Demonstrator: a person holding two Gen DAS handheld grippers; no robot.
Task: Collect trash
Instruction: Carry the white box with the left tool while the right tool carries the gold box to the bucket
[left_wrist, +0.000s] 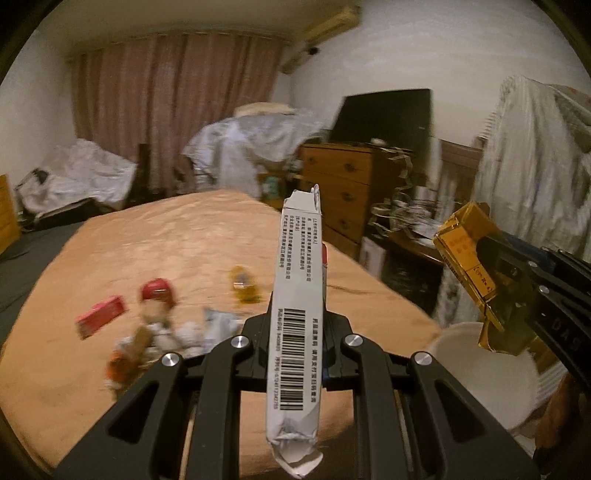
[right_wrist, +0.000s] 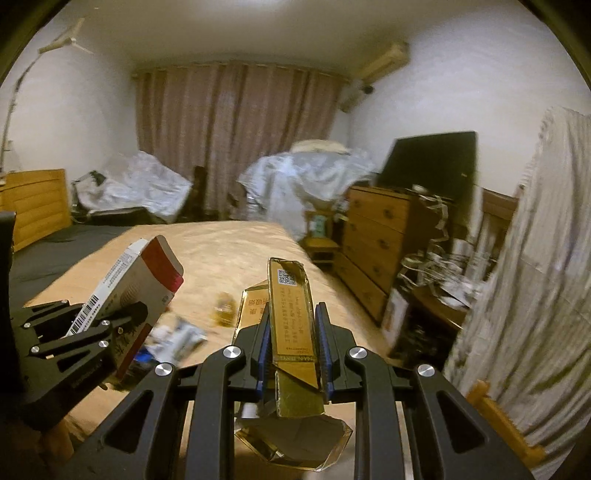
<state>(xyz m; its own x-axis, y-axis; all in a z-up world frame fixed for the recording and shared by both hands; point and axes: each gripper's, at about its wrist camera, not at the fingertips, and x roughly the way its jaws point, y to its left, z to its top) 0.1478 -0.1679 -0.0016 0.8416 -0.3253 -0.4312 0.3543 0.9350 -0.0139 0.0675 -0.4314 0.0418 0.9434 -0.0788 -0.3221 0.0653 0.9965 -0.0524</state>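
Both your grippers carry flattened cartons above the near end of the bed.

Your left gripper (left_wrist: 297, 343) is clamped tight on a white box (left_wrist: 300, 295) with a barcode, its crushed end pointing back toward the camera; the right-wrist view shows a red band on that same box (right_wrist: 140, 280). Your right gripper (right_wrist: 293, 354) is closed on a gold carton (right_wrist: 291, 317), torn open at its near end, and in the left-wrist view that carton (left_wrist: 465, 258) hangs just over a white bin (left_wrist: 491, 373) beside the bed (left_wrist: 166, 236). On the bed's tan cover, beyond the white box, lie blurred scraps: a red packet (left_wrist: 100, 320), a red-capped item (left_wrist: 157, 295) and a small yellow wrapper (left_wrist: 243, 284).
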